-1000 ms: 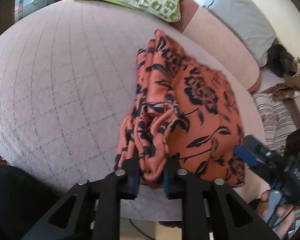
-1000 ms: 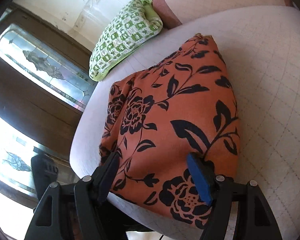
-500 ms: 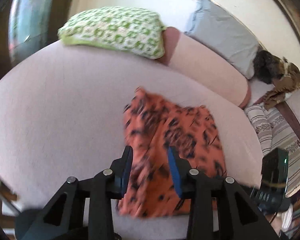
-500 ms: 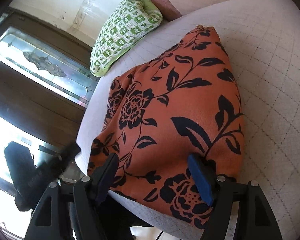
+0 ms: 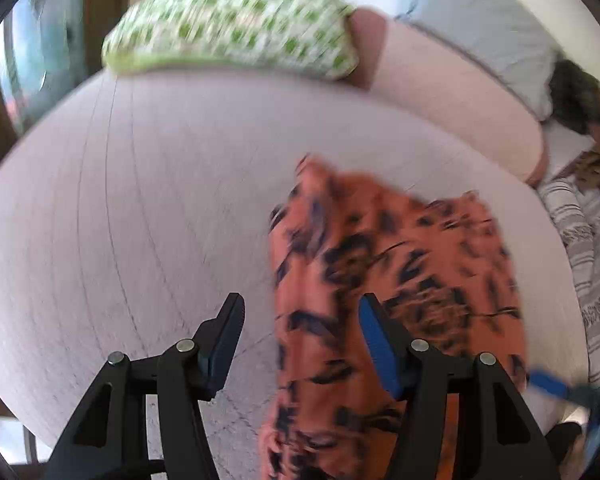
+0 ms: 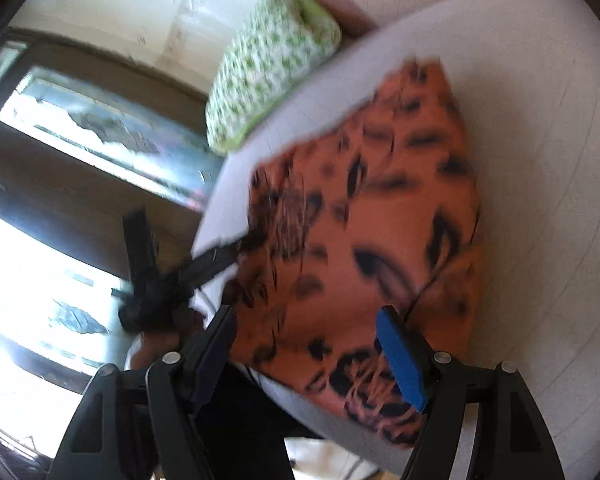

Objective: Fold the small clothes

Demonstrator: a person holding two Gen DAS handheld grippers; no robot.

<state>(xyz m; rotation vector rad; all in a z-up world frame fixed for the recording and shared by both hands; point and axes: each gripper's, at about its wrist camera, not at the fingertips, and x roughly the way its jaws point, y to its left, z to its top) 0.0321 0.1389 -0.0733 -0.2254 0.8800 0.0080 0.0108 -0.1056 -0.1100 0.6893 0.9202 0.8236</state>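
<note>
Orange black-flowered folded cloth (image 5: pixel 400 280) laid on quilted pale pink bed (image 5: pixel 140 200).
Left gripper (image 5: pixel 300 336) is opening, released; right gripper (image 6: pixel 306 344) is held wide, unclenched, the cloth at its twelve o'clock.

I'm seeing a pale quilted bed (image 5: pixel 148 208) filling mid-frame, a green patterned pillow (image 5: pixel 236 20) up top, and a bright window (image 6: pixel 100 128) at left.

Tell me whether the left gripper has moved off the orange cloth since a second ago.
Yes. The left gripper has let go and backed away: its jaws are opening, and the orange cloth now lies farther off, with more green pillow in view.
</note>
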